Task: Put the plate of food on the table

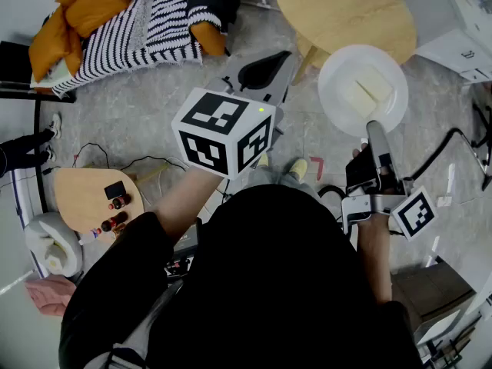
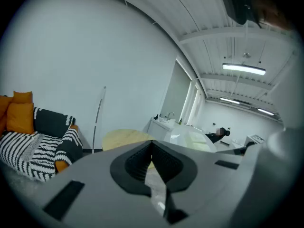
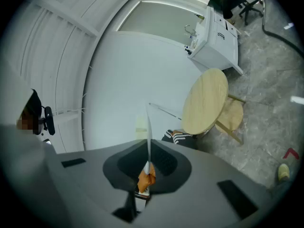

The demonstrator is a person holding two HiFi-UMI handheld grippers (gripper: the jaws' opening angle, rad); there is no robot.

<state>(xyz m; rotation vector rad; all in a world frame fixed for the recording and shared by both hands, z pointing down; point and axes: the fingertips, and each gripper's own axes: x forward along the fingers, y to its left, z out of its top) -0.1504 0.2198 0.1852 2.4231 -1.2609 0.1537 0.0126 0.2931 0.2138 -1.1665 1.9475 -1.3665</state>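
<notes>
The right gripper (image 1: 374,129) has its jaws nearly together, pinching the near rim of the white plate (image 1: 338,75). The plate lies level, face up, its pale food slices (image 1: 367,92) reaching away toward the round wooden tabletop (image 1: 346,10) just beyond. The left gripper's (image 2: 152,144) jaws meet on nothing.

The plate (image 1: 337,74) is white, the blanket (image 1: 146,29) black-and-white striped.

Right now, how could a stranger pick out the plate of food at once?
Find the round wooden table at the top of the head view. At its lower edge, the right gripper holds a round white plate; only it carries pale food slices.
</notes>
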